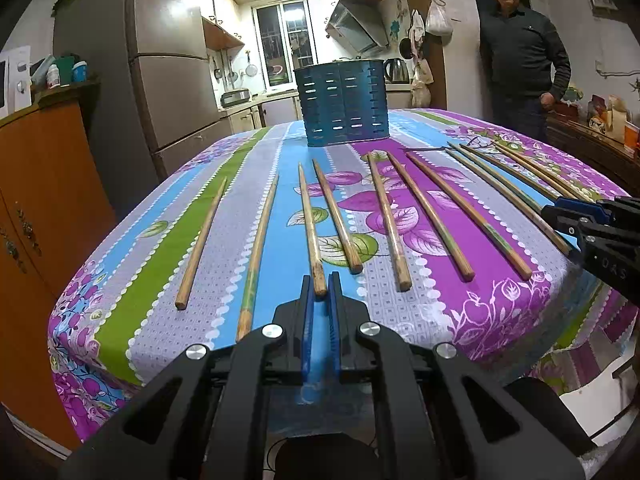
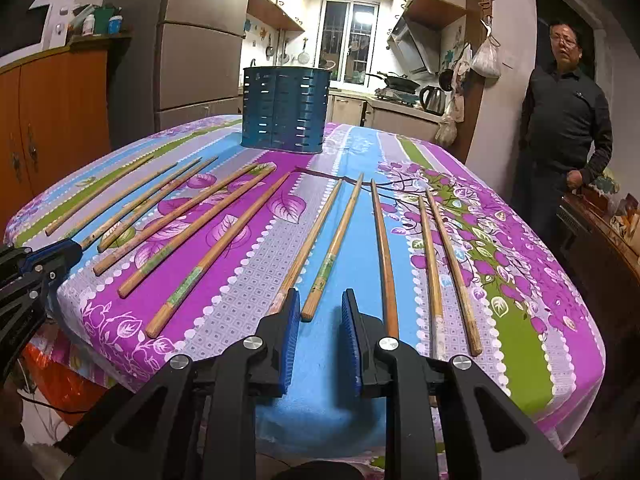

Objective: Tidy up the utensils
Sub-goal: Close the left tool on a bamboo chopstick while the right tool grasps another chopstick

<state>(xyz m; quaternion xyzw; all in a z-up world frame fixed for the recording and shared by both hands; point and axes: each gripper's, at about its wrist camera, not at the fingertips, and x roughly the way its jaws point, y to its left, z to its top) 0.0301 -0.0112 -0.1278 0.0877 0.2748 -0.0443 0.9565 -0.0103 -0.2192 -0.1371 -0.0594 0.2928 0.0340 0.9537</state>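
Chopsticks: a dozen or so wooden chopsticks [image 1: 308,228] are lying side by side in a loose fan across the flowered tablecloth [image 1: 492,312], thick ends pointing toward the near edge of the counter [image 2: 560,392], none in the holder yet.

Utensil holder: the blue slotted utensil holder [image 1: 342,104] is standing upright at the far end of the counter, well apart from the tools, and appears to be divided into compartments.

Left tool: the left tool [image 1: 321,286] is sitting nearly pressed together, its blue pads flanking the butt of one chopstick; whether they are actually gripping it or just framing it I cannot tell from this angle.

Right tool: the right tool [image 2: 320,308] is hanging spread wide, with the end of a green-labelled chopstick [image 2: 332,252] lying in the gap and nothing pinched.

Risk, grip: a pinch at the very butt is likely leaving the long shaft levering down, so the stick could be pivoting or slipping out during the carry.

Risk, neighbours: the right tool's pads are sitting just beside adjacent sticks; closing off-centre could be catching two or rolling one toward the edge.

Risk, cloth: the pads could be snagging the fabric and dragging the whole row.

Risk, holder: a tilted tip hitting the rim could be tipping the light holder.

Surroundings: a man in dark clothes [image 2: 564,120] is standing beyond the counter, watching.
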